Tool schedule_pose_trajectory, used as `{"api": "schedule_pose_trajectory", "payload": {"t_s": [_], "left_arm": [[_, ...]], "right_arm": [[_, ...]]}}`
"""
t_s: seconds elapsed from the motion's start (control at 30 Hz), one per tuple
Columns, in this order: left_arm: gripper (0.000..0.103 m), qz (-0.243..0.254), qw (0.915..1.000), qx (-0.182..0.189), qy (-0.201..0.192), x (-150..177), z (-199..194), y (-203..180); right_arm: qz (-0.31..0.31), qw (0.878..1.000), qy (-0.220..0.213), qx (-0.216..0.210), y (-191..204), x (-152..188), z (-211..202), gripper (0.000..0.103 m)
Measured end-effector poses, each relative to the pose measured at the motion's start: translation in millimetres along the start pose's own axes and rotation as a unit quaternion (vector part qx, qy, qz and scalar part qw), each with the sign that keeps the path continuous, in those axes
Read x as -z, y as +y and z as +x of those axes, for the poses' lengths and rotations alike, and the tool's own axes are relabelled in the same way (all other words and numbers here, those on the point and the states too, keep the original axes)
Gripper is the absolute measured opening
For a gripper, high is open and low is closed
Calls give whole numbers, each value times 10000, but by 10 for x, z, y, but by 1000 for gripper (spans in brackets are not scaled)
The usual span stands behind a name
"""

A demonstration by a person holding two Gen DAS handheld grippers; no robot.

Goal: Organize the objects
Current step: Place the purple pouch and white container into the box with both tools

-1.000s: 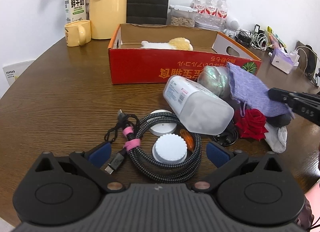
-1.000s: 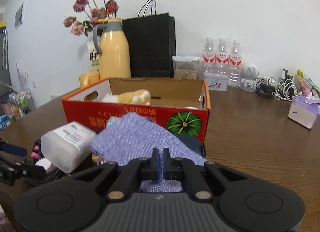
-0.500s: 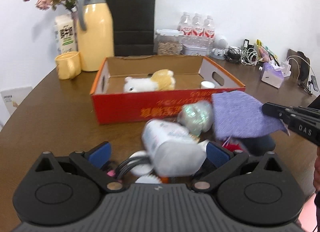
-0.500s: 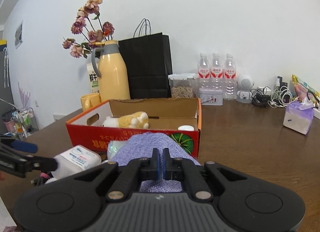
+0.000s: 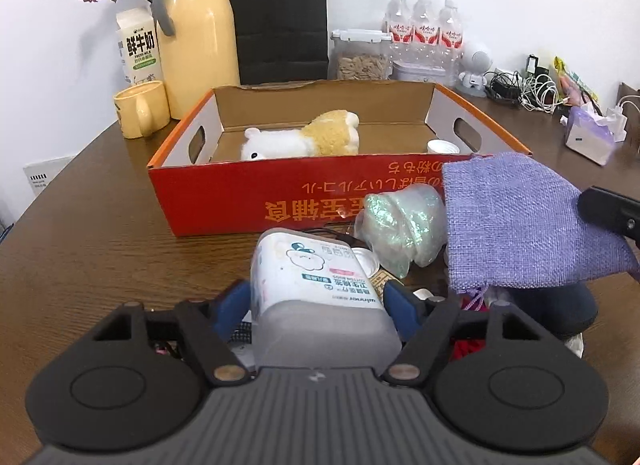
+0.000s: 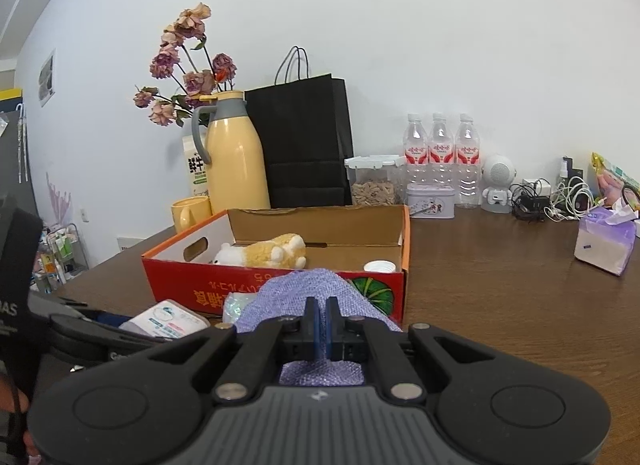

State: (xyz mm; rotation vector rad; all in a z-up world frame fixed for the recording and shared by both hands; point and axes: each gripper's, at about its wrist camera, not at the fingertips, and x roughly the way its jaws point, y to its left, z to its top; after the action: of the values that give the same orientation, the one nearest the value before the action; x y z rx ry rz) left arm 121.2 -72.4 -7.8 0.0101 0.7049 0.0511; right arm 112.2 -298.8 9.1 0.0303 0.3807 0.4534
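On the brown wooden tabletop [image 5: 100, 233], a red cardboard box [image 5: 256, 201] sits open to receive clutter. Just before it, the right hand-held gripper [image 6: 322, 323] pinches a purple woven pouch [image 5: 520, 225] aloft, while the left hand-held gripper [image 5: 316, 301] is closing around a translucent plastic cotton-swab container [image 5: 316, 285].

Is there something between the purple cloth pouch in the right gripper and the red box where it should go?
Nothing visible blocks it. The purple pouch hangs before the red box's near wall; the space above is free.
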Motion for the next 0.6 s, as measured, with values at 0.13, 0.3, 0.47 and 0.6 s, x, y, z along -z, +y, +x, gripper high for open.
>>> {"api": "schedule_pose_trajectory", "payload": {"t_s": [0.13,0.3,0.47,0.6], "left_arm": [[71,-81,9997,42,-216,-18,-131,81],[43,-183,9985,232,-458,-151,-325,216],[41,-157,9972,320,-663,-254,-375,276],[41,-210,9949,365,-916,-432,-396,370]], "right_arm": [[-64,9999,-105,-82,52,-65,-25,2],[-205,9991,-322,-163,139,-231,-56,2],[-300,9980,-513,-216,216,-438,6,2],[-342,9974,-590,-218,265,-600,149,2]]}}
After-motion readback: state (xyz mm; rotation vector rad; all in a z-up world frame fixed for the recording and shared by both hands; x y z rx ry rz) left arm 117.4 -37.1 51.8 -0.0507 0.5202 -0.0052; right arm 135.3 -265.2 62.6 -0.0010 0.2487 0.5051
